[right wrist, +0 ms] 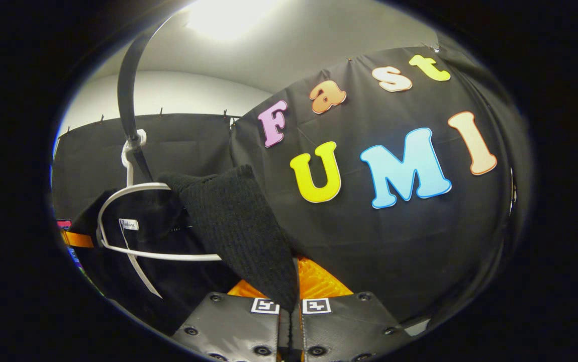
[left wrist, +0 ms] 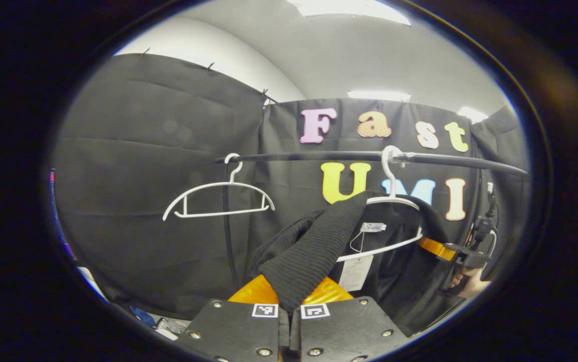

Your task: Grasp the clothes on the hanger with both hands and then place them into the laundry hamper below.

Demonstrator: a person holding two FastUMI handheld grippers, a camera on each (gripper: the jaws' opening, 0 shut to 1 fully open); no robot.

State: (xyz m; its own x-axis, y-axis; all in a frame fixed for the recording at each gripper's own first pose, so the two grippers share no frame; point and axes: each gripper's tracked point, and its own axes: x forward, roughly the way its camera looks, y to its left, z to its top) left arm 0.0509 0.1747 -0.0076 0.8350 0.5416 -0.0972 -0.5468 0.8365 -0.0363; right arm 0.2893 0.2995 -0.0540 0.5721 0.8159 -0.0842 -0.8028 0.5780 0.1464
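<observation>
A black knit garment (left wrist: 314, 241) hangs on a white hanger (left wrist: 392, 201) from a black rail (left wrist: 445, 160). In the left gripper view my left gripper (left wrist: 289, 290) is shut on a pulled-out fold of the garment's left shoulder, between orange fingers (left wrist: 254, 291). Farther right in that view, the right gripper (left wrist: 462, 254) and the hand holding it (left wrist: 470, 284) sit at the garment's other shoulder. In the right gripper view my right gripper (right wrist: 291, 284) is shut on a fold of the knit garment (right wrist: 238, 226), beside the hanger (right wrist: 118, 198). A white tag (right wrist: 128, 224) shows at the collar.
An empty white hanger (left wrist: 218, 198) hangs on the rail to the left of the garment, with a thin black pole (left wrist: 227, 241) behind it. Some clutter (left wrist: 163, 322) lies low at the left. The rail (right wrist: 128, 100) curves overhead in the right gripper view.
</observation>
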